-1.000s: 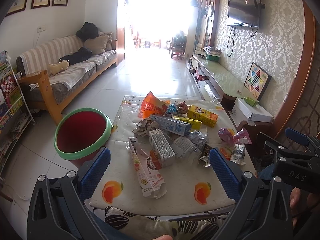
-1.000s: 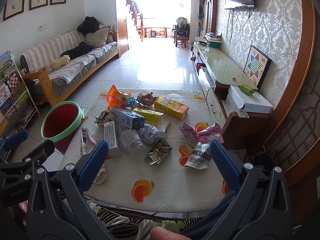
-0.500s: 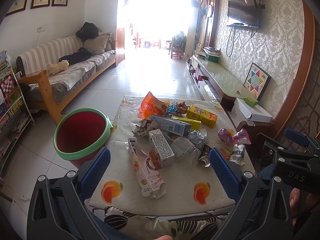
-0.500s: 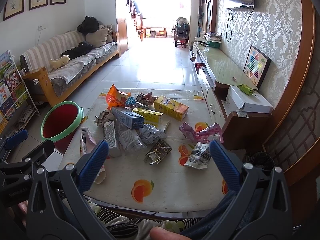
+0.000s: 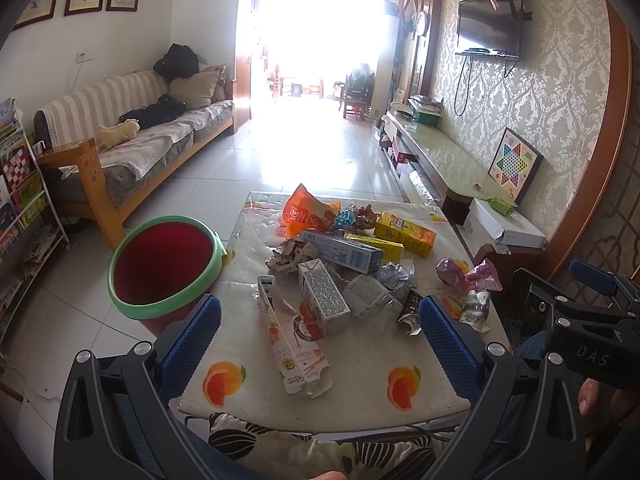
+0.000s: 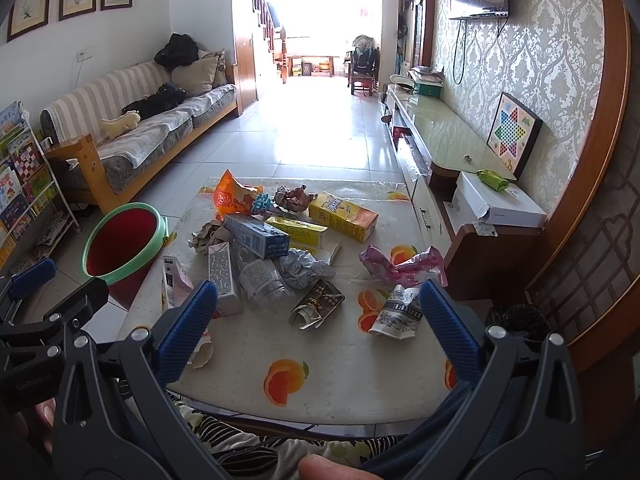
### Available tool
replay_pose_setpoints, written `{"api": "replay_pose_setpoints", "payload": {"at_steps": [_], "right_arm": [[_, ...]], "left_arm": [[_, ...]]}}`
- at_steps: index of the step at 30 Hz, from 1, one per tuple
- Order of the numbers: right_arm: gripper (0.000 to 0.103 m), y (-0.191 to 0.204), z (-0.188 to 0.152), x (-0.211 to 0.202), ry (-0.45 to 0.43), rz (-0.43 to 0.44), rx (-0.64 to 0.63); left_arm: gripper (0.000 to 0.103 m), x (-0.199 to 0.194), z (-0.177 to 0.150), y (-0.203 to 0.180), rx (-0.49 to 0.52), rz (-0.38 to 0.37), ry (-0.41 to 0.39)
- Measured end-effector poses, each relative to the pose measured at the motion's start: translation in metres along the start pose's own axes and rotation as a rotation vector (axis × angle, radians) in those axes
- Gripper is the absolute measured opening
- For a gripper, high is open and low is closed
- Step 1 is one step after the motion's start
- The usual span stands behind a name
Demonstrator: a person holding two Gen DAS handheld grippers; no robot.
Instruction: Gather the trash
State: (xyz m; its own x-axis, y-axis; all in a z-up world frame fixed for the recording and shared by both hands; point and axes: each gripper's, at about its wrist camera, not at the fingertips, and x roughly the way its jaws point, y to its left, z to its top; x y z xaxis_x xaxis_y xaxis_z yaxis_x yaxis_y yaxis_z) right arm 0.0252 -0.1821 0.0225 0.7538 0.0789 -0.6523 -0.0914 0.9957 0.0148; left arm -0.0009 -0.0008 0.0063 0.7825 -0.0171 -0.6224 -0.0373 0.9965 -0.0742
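A heap of trash lies on a low table with an orange-print cloth: a flattened pink carton, a grey drink carton, a blue box, yellow boxes, an orange bag, a pink wrapper and a crushed cup. A red bin with a green rim stands at the table's left. My left gripper hovers open over the near table edge. My right gripper is open too, to its right. Both hold nothing.
A striped sofa stands along the left wall and a book rack at far left. A long TV cabinet and a white box run along the right. Tiled floor stretches beyond the table. A patterned lap shows at the bottom.
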Motion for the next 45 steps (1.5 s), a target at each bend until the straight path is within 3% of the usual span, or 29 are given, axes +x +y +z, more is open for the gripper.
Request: {"api": "replay_pose_setpoints", "payload": {"at_steps": [34, 38, 45], "right_arm": [[0.100, -0.004, -0.007, 0.006, 0.011, 0.022, 0.016], [0.100, -0.014, -0.009, 0.014, 0.023, 0.046, 0.040], [0.100, -0.041, -0.015, 0.046, 0.070, 0.000, 0.077]], "left_arm": [[0.095, 0.002, -0.007, 0.000, -0.001, 0.002, 0.007], [0.095, 0.014, -0.013, 0.005, -0.018, -0.006, 0.044], [0.095, 0.056, -0.016, 0.022, -0.072, 0.011, 0.160]]}}
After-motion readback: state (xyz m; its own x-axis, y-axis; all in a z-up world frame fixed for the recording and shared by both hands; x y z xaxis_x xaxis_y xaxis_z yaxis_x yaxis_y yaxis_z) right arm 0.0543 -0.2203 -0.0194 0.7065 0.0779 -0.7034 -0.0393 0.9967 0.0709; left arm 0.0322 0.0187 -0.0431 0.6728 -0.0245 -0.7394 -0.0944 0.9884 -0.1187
